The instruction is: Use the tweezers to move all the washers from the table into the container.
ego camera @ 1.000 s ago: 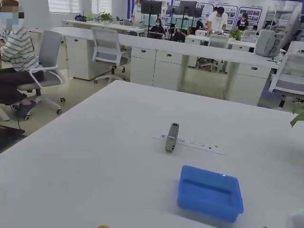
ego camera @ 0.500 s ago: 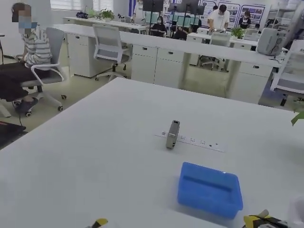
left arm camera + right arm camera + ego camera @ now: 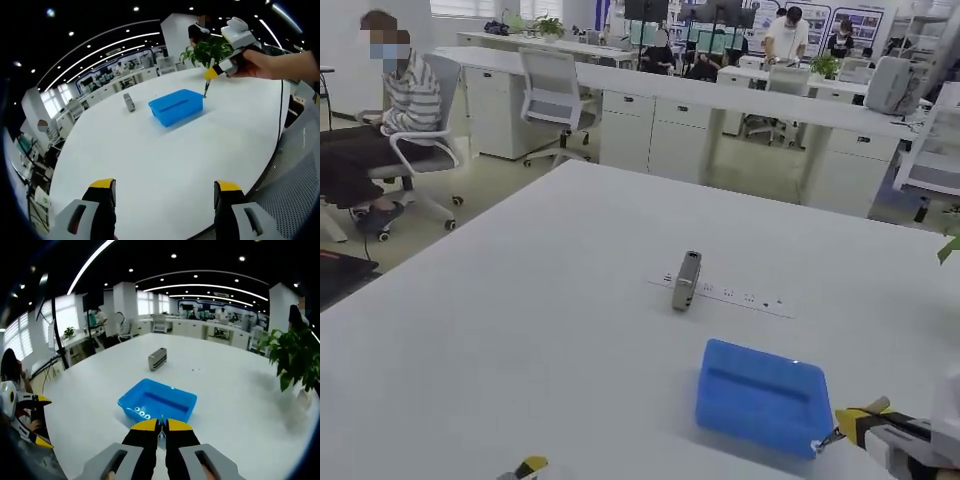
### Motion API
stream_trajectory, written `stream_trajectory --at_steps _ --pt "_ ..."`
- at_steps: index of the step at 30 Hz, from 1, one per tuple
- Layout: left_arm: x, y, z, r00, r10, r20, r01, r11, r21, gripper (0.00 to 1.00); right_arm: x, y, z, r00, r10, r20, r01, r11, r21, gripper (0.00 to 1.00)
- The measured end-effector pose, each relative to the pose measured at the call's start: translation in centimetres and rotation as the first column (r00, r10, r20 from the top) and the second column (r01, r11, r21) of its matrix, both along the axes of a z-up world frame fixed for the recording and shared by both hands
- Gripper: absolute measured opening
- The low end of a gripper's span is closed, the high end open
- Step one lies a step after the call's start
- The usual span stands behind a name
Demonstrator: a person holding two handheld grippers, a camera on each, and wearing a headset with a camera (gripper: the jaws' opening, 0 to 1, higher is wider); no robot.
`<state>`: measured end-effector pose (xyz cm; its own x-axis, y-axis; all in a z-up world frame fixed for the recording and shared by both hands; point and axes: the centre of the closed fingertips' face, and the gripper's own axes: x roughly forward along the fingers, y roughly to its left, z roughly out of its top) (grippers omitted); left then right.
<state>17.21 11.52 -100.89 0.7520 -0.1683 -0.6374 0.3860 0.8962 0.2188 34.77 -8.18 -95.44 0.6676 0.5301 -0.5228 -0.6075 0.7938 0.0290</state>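
The container (image 3: 760, 397) is coloured bright blue all over, with no pattern. The table (image 3: 520, 300) is seen as plain white. The washers (image 3: 141, 413) are seen as shiny silver rings against the blue. The tips of the right gripper (image 3: 161, 426) are painted yellow, the fingers (image 3: 142, 440) below them are black, and the body is grey. The same yellow, black and grey are seen on the left gripper (image 3: 162, 187). The tweezers (image 3: 205, 89) are seen as dark grey. The little box (image 3: 686, 280) on the table is coloured grey. A shirt (image 3: 412, 98) with dark and light stripes is seen far off. The plant (image 3: 292, 357) is coloured green.
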Motion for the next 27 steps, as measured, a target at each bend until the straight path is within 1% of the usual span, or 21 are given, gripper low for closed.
stream_trajectory --at_steps 5,9,14,17,19,23,27 --pt "0.0 0.1 0.0 1.0 0.003 -0.001 -0.003 1.0 0.001 0.82 0.9 0.9 0.3 1.0 0.012 0.005 -0.012 1.0 0.018 0.01" --pt "0.0 0.1 0.0 1.0 0.01 -0.001 -0.01 1.0 -0.004 0.82 1.2 1.5 -0.1 1.0 0.027 0.009 -0.027 1.0 -0.005 0.01" --pt "0.0 0.0 -0.1 1.0 0.003 -0.007 -0.003 1.0 -0.001 0.82 2.0 1.6 -0.7 1.0 0.025 -0.005 -0.025 1.0 -0.001 0.01" --pt "-0.1 0.0 -0.1 1.0 0.002 -0.008 -0.002 1.0 -0.004 0.81 2.6 1.5 -1.0 1.0 0.022 -0.003 -0.022 1.0 -0.018 0.01" --pt "-0.1 0.0 -0.2 1.0 0.0 -0.01 0.0 1.0 -0.005 0.81 3.0 1.3 -1.5 1.0 0.016 -0.013 -0.016 1.0 -0.02 0.01" --pt "-0.1 -0.1 -0.3 1.0 -0.005 -0.015 0.005 1.0 -0.005 0.81 4.1 1.4 -1.4 1.0 0.0 -0.02 0.001 1.0 0.009 0.01" --pt "-0.1 -0.1 -0.4 1.0 -0.006 -0.021 0.006 1.0 -0.003 0.81 4.9 1.9 -1.7 1.0 0.007 -0.02 -0.007 1.0 -0.004 0.01"
